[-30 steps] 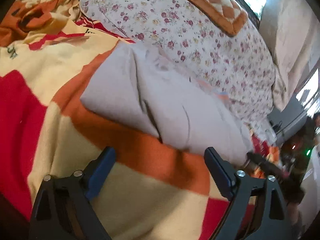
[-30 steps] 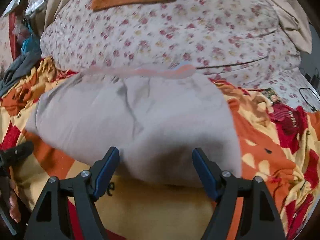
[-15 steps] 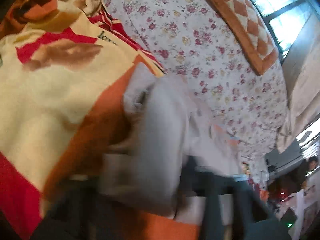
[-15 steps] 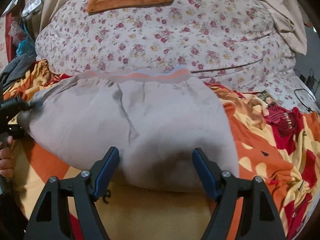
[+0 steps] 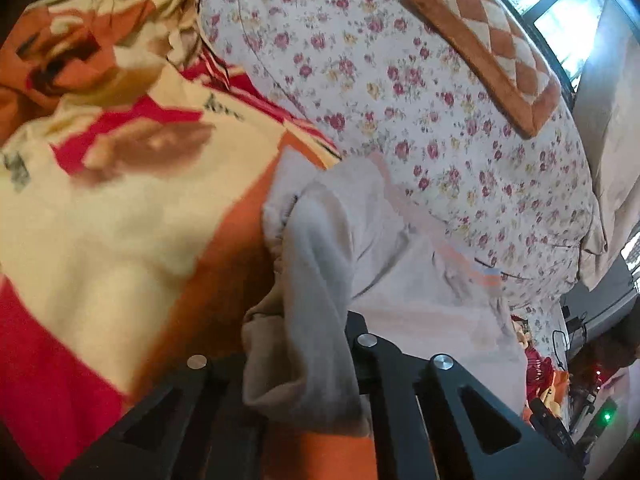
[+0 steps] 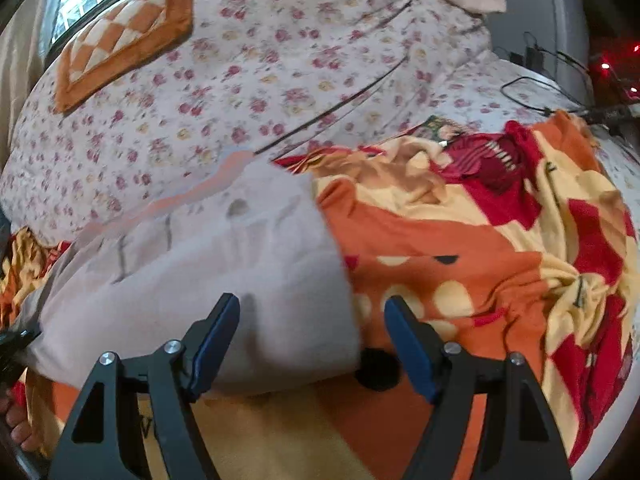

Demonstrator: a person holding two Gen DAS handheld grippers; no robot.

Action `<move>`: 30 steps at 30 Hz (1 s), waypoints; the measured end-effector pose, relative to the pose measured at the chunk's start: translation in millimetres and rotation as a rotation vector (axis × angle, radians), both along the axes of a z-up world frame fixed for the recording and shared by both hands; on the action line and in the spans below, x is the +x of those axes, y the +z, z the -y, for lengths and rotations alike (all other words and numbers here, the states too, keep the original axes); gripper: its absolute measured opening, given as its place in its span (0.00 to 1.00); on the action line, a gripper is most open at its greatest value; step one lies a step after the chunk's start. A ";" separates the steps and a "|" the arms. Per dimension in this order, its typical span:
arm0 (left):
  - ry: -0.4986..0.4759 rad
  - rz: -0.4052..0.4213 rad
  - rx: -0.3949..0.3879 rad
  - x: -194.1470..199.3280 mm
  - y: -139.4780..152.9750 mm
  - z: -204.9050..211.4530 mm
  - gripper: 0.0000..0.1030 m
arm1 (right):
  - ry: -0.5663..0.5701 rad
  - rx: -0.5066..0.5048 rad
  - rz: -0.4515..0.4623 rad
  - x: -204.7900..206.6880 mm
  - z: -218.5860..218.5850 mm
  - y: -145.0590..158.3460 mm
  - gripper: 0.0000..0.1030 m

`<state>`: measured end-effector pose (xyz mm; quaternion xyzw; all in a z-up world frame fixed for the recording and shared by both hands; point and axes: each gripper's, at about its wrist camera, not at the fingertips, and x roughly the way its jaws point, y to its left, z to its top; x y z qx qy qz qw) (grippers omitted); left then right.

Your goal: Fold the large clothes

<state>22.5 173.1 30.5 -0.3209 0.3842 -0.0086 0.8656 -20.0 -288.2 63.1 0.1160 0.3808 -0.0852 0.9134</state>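
The grey garment [image 6: 192, 276] lies folded on a red, orange and cream blanket [image 6: 460, 240], with a floral quilt [image 6: 280, 60] rising just beyond its far edge, where a pale orange waistband [image 6: 192, 196] runs along the boundary. An orange checked cushion [image 6: 120, 40] sits on the quilt, well beyond the fingers. To the right of the right gripper [image 6: 312, 340] the blanket spreads wide and rumpled. Cables [image 6: 532, 92] lie on the quilt far off to the right.

In the right wrist view the garment's near edge runs just ahead of the fingers and between them. Its right-hand corner ends in the gap, closer to the right finger. The left fingertip [image 6: 220, 320] overlaps the cloth; whether it touches is unclear. These fingers stand wide apart and grip nothing.

In the left wrist view the left gripper [image 5: 304, 360] has a bunched fold of the garment [image 5: 320, 280] rising straight up from between its arms. The fingertips are hidden under the cloth, and the arms sit close together, so the fingers are pinched on the fold. Left of them lies bare blanket [image 5: 120, 240]; ahead and to the right the garment stretches flat toward the quilt [image 5: 400, 80].
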 end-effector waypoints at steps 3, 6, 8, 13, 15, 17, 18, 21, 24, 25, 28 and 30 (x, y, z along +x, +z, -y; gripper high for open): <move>0.018 -0.008 0.040 1.0 12.7 -15.4 0.01 | -0.037 0.002 0.022 -2.9 8.4 3.9 0.77; 0.043 -0.024 0.066 4.7 19.1 -28.3 0.02 | -0.047 0.041 0.011 -0.8 13.5 0.6 0.77; 0.034 -0.057 0.071 10.4 11.3 -26.8 0.04 | -0.044 0.063 -0.002 1.8 14.2 -2.9 0.77; 0.079 -0.053 0.001 6.2 -10.9 -26.6 0.11 | -0.038 0.062 0.003 2.4 11.6 -3.8 0.77; 0.090 -0.002 0.020 2.7 -2.1 -24.2 0.04 | -0.040 0.061 0.006 2.6 10.9 -3.8 0.77; 0.069 0.096 0.085 -3.5 22.1 -10.4 0.00 | -0.041 0.067 0.004 3.9 11.0 -4.2 0.77; 0.056 0.136 0.117 -5.6 32.4 -2.5 0.00 | -0.045 0.070 0.006 4.1 11.1 -4.1 0.77; -0.039 0.278 0.196 -10.1 68.6 35.2 0.00 | -0.054 0.067 0.022 4.4 12.7 -1.1 0.77; -0.181 0.348 0.166 2.3 86.4 78.4 0.00 | -0.065 0.061 0.032 5.0 12.6 0.7 0.77; -0.233 0.346 0.133 11.8 86.9 98.2 0.00 | -0.062 0.060 0.027 5.1 13.0 0.6 0.77; -0.313 0.322 0.078 28.2 82.1 138.0 0.00 | -0.061 0.043 0.008 5.1 12.0 0.4 0.77; -0.363 0.306 0.073 33.8 74.4 165.7 0.00 | -0.063 0.037 0.007 4.7 12.5 1.2 0.77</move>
